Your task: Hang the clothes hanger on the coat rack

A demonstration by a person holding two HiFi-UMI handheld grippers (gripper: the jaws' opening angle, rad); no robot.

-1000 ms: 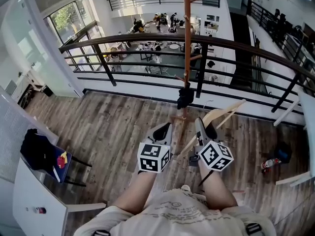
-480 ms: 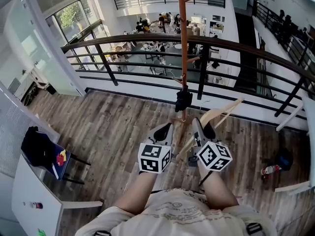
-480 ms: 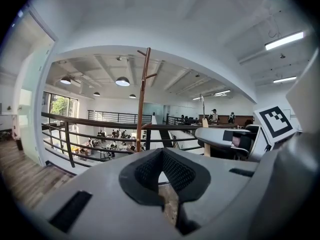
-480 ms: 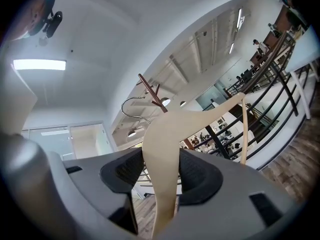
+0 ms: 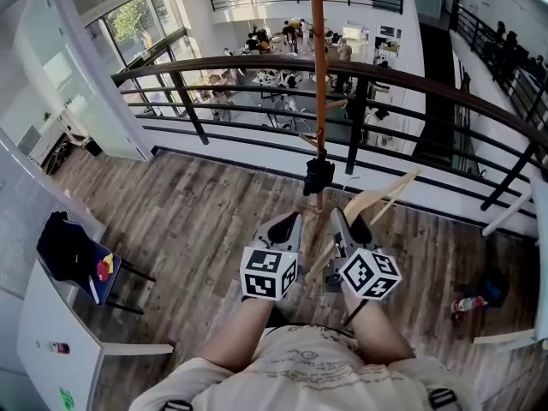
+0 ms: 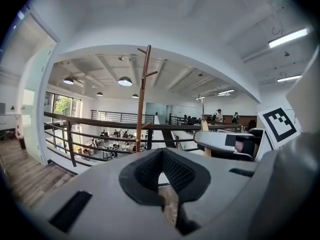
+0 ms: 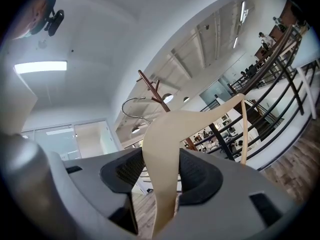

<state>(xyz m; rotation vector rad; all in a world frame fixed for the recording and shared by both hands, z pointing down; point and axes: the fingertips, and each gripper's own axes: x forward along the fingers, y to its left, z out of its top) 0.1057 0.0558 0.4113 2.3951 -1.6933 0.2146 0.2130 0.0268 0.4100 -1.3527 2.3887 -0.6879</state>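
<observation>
Your left gripper (image 6: 161,154) is sitting clenched, its dark pads meeting tip to tip with nothing between them. Just beside it, your right gripper (image 7: 159,171) is grasping the hanger (image 7: 169,134), the pale wooden arm running up between both pads. From the head view, the hanger is angling up and to the right of that gripper, apart from the coat rack (image 5: 318,84). The rack's brown pole is standing just ahead of both grippers, with a dark bundle (image 5: 318,175) hanging low on it. Behind the pole, a dark railing (image 5: 214,65) is curving across the wooden floor's edge.
</observation>
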